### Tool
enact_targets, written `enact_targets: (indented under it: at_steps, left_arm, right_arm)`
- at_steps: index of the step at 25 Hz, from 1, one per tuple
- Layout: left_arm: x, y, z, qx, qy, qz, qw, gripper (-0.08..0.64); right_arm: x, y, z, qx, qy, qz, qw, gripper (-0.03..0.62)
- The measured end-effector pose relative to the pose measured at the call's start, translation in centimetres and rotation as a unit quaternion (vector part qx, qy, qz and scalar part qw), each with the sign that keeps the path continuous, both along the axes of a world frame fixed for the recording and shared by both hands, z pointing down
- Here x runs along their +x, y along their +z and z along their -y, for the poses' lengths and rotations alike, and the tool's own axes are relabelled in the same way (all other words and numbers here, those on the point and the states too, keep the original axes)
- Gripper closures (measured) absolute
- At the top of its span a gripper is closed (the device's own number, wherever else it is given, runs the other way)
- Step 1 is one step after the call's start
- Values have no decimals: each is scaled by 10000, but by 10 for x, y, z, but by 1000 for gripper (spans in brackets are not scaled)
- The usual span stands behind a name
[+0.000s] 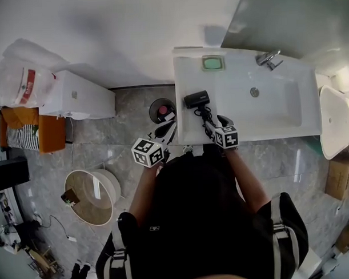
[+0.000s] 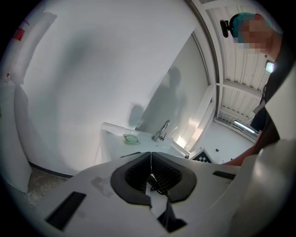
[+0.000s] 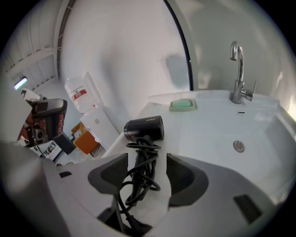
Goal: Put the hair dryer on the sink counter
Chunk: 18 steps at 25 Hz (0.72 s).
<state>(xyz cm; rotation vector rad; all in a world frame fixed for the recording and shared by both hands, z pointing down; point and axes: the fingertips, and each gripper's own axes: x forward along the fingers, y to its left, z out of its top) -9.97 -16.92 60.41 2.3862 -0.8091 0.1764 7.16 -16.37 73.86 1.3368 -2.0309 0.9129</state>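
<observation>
Print on the red label of the bag, far left, is too small to read, and so is the pale lettering on the barrel of the hair dryer. Between them stand a white cabinet, a round basket and a bin just beside the left edge of the sink counter. The left gripper hovers by that bin, its jaws closed together. The dryer lies on the counter's left part, beside the basin. Its black cord trails toward the front edge, between the jaws of the right gripper, which stand apart without pressing it. A soap dish and a faucet sit along the back. A toilet stands just beyond the counter's right edge.
</observation>
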Motion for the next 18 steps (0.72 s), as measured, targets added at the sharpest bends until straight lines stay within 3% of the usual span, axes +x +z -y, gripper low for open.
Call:
enact_targets:
  at_steps: [4, 7, 9, 18]
  left_arm:
    - [1, 1, -5, 23, 131, 4, 9999, 544]
    - [4, 1, -9, 75, 204, -3, 9998, 544]
    - [5, 2, -11, 87, 228, -20, 9997, 543]
    - [13, 4, -23, 85, 393, -51, 9992, 545]
  right_arm:
    - [8, -29, -7, 464, 196, 229, 9985, 321]
    - [11, -68, -8, 1156, 196, 413, 9922, 418]
    - [10, -90, -10, 1508, 74, 480, 9874, 518]
    - [-8, -115, -38, 1817, -625, 318, 9808, 534]
